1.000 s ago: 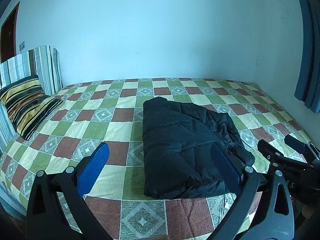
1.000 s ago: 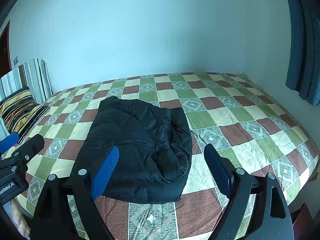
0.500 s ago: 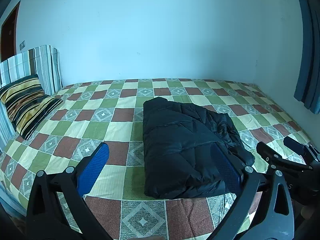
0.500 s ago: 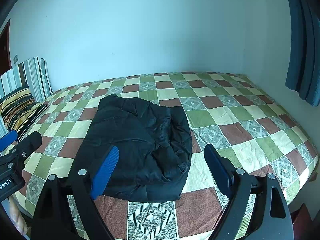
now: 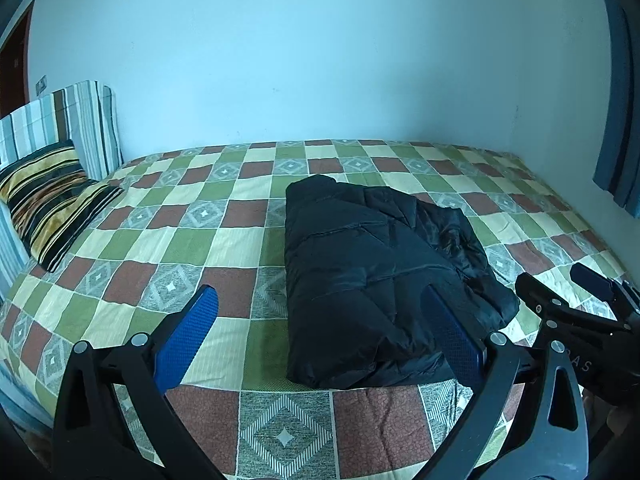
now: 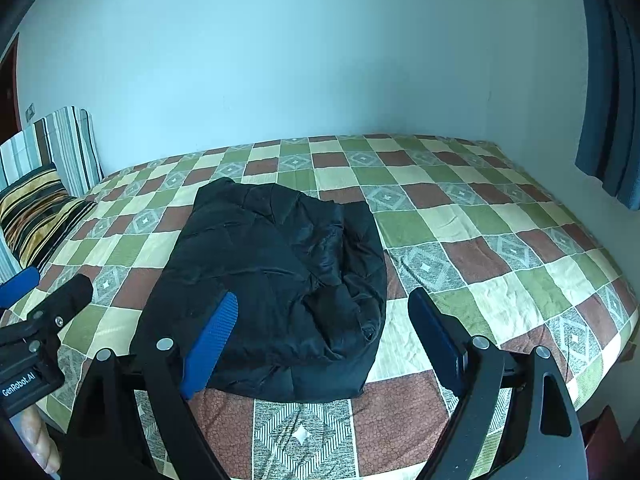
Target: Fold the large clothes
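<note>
Jacket: a black padded jacket (image 5: 372, 288) lies folded into a thick, roughly rectangular bundle on the bed, near the front edge and about midway across. Its left side is straight and neat; the right side is looser, with shiny lining bunched up.
Bed: a bedspread (image 5: 168, 256) of green, red-brown, cream and grey patterned squares covers the whole mattress, with light creases on the right part.
Left gripper: the left gripper (image 5: 320, 334) hangs above the front edge of the bed with its jaws spread wide. Nothing is pinched; its blue pads (image 5: 188, 336) touch no cloth. From its own camera the right finger overlaps the jacket's near right corner, but it stands apart from it.
Right gripper: the right gripper (image 6: 324, 332) hangs just beside the left one, its jaws spread wide and empty. The jacket's near edge shows between its fingers, untouched.
Pillows: a pillow (image 5: 48, 200) striped in yellow and black rests at the left end of the bed, against a cushion (image 5: 72, 120) striped in grey and white.
Wall: a plain pale wall (image 5: 320, 60) runs behind the bed.
Curtain: a dark blue curtain (image 6: 612, 100) hangs at the right.
</note>
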